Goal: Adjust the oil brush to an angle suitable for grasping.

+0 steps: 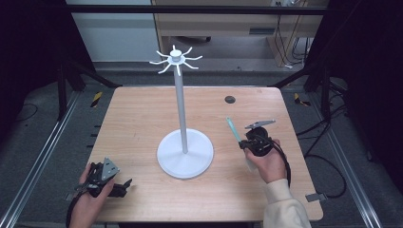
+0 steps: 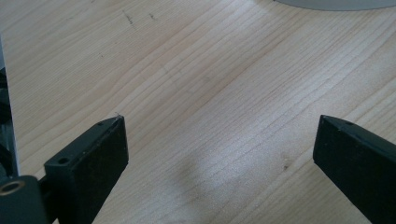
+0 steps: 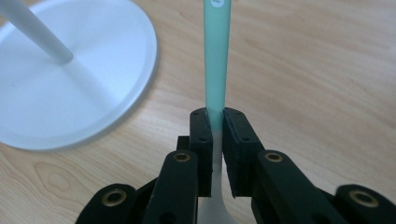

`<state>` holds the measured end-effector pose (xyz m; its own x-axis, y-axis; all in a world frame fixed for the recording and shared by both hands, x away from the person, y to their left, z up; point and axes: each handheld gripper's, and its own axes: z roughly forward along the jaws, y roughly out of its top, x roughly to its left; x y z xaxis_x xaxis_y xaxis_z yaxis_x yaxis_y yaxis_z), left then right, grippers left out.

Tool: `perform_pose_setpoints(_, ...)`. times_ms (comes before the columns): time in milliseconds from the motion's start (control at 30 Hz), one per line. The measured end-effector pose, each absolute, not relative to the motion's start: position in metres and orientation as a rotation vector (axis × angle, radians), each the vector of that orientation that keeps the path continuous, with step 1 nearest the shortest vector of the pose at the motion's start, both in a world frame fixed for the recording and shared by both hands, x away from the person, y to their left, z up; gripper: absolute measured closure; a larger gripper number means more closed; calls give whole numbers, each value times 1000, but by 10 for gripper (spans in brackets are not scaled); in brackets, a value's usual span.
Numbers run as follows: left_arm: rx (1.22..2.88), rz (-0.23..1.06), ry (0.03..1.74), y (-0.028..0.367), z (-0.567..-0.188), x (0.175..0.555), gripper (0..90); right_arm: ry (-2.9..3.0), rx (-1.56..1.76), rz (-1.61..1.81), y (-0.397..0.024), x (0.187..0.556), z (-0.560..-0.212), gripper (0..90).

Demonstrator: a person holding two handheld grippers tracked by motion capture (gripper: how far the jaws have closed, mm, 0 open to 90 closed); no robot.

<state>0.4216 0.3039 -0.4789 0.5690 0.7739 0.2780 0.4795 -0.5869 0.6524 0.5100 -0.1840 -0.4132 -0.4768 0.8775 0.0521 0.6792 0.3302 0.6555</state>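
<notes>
My left gripper (image 1: 124, 184) rests low at the near left corner of the desk (image 1: 142, 114), its jaws spread wide over bare wood and holding nothing, my hand (image 1: 88, 204) wrapped round its body. The white stand (image 1: 184, 153) rises mid-desk. To its right, my right gripper (image 1: 243, 142) has its jaws clamped on a mint-green stick (image 3: 217, 60) that points up and away, my right hand (image 1: 268, 164) raised just above the desk.

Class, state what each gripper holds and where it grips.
Right gripper clamps a green-handled utensil where green meets white. Left gripper: open, holding nothing.
</notes>
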Motion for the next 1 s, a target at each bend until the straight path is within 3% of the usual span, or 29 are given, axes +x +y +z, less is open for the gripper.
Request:
perform_pose_setpoints(267, 2291, 758, 1010, 304, -480, 421, 29, 2229, 1319, 1019, -182, 508, -379, 830)
perform_pose_setpoints(633, 2287, 759, 1019, 306, -481, 421, 29, 2125, 1131, 1260, -163, 504, -306, 830)
perform_pose_setpoints(1000, 2278, 760, 1011, 306, -480, 422, 29, 2059, 1033, 1383, -154, 486, -285, 829)
